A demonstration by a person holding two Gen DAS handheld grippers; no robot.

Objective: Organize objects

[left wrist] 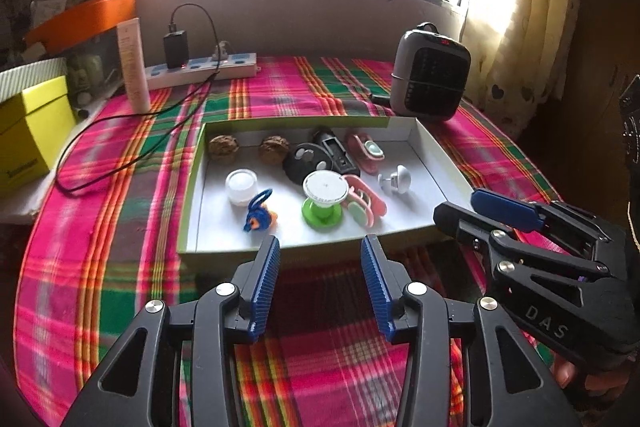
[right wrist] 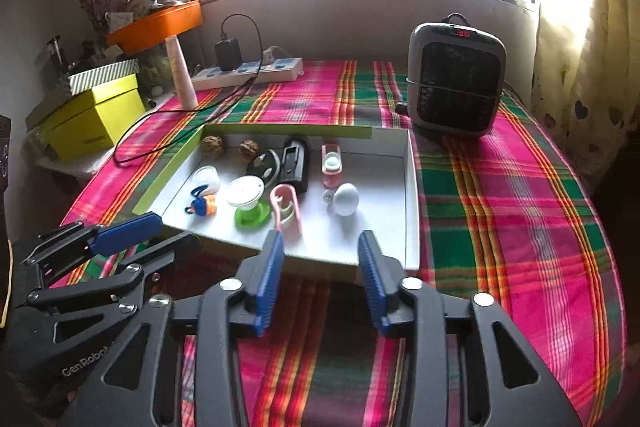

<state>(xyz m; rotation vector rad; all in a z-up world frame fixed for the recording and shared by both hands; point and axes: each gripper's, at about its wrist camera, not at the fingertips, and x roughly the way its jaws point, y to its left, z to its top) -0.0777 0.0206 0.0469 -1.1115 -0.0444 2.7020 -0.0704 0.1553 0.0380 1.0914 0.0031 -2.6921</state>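
Note:
A shallow white box lid with green sides lies on the plaid cloth. In it are two walnuts, a white cap, a blue and orange toy, a green and white spool, pink clips, a black round piece, a black case and a white knob. My left gripper is open and empty just before the lid's near edge. My right gripper is open and empty at the lid's near right.
A grey heater stands behind the lid on the right. A power strip with a charger and cable, a pink tube and a yellow box are at the back left. Window and curtain are behind.

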